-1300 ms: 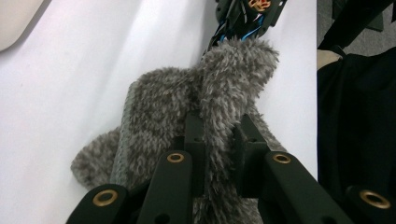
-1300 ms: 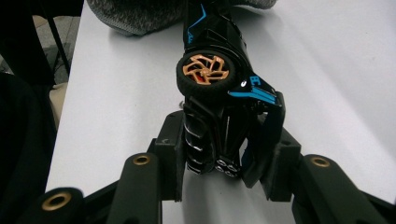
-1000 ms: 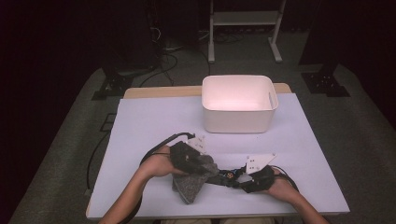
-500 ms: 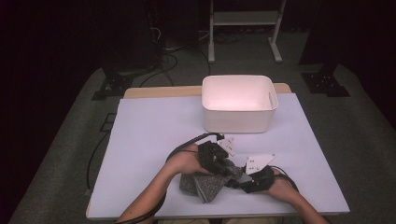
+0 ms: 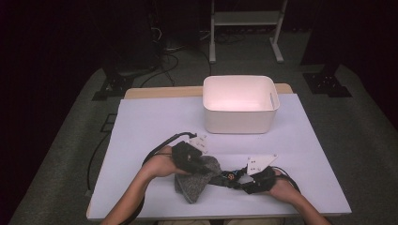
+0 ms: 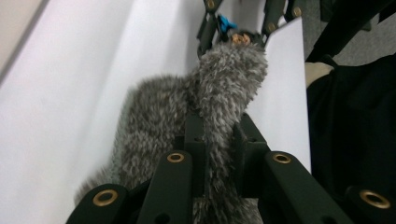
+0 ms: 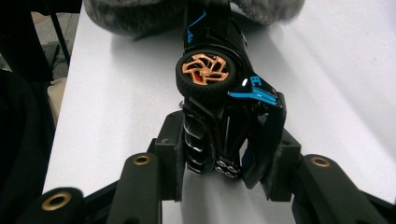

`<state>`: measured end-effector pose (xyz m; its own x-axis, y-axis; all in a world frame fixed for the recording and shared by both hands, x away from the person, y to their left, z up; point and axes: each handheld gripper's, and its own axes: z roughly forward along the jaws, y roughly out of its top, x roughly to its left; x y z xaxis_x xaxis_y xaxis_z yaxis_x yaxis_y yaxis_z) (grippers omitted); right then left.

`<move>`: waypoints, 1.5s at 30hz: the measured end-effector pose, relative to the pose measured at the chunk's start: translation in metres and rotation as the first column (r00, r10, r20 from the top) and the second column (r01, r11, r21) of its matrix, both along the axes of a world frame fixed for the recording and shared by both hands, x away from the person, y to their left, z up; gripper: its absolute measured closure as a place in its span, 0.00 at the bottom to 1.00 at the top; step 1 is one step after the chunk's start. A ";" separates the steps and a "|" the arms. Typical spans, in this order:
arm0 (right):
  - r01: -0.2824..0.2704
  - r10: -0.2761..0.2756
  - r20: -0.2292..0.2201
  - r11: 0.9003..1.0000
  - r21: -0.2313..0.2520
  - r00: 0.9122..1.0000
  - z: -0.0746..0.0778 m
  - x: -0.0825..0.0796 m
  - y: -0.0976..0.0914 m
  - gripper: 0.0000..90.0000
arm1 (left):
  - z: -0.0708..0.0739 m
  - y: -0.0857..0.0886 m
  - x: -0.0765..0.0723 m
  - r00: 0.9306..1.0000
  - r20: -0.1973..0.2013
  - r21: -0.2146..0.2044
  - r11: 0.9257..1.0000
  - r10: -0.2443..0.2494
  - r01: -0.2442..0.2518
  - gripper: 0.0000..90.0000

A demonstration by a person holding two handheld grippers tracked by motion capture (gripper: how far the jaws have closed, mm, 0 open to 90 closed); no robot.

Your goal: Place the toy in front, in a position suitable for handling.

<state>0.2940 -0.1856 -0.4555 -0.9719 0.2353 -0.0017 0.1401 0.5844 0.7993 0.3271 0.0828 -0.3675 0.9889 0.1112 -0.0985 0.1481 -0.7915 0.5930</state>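
Left hand-held gripper clamped on fluffy grey cloth; right hand-held gripper grips black toy car with orange wheels, near edge of white counter. Keep car pinned, rub cloth along body.

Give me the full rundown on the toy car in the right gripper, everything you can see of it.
The toy car is glossy black with blue trim, and it looks like plastic. One wheel faces the right gripper view's camera: a black tyre around a copper-coloured spoked rim. It lies turned on its side just above the white table cover. The right gripper is shut on its rear end, where small round tailpipes show. Its front end is buried in the grey fuzzy cloth, which the left gripper pinches.
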 end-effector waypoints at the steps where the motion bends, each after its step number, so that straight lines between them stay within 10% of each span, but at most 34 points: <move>1: 0.000 0.000 0.000 1.000 -0.001 1.000 0.000 0.000 0.000 0.63 | -0.001 0.004 -0.002 1.000 0.000 -0.004 1.000 0.004 -0.004 0.87; 15: 0.004 -0.004 -0.012 1.000 -0.005 1.000 0.001 0.000 0.001 0.63 | -0.012 0.048 0.001 0.994 -0.022 -0.065 0.992 0.108 -0.110 0.87; 25: -0.017 0.016 -0.017 0.999 -0.038 1.000 0.019 0.005 0.011 0.53 | -0.015 0.042 0.002 0.995 -0.028 -0.083 0.992 0.096 -0.098 0.87; 34: -0.072 0.079 0.037 0.983 -0.166 0.996 0.034 0.009 0.039 0.63 | -0.014 0.036 0.002 0.997 -0.022 -0.107 0.991 0.077 -0.079 0.87; 45: -0.093 0.097 0.015 0.981 -0.172 0.995 0.035 0.012 0.031 0.65 | -0.011 0.044 0.000 0.997 -0.006 -0.109 0.991 0.082 -0.082 0.89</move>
<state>0.3058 -0.1543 -0.4201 -0.9891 0.1361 -0.0569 0.0597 0.7224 0.6889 0.3272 0.1265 -0.3781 0.9767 0.1805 -0.1161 0.2109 -0.7073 0.6747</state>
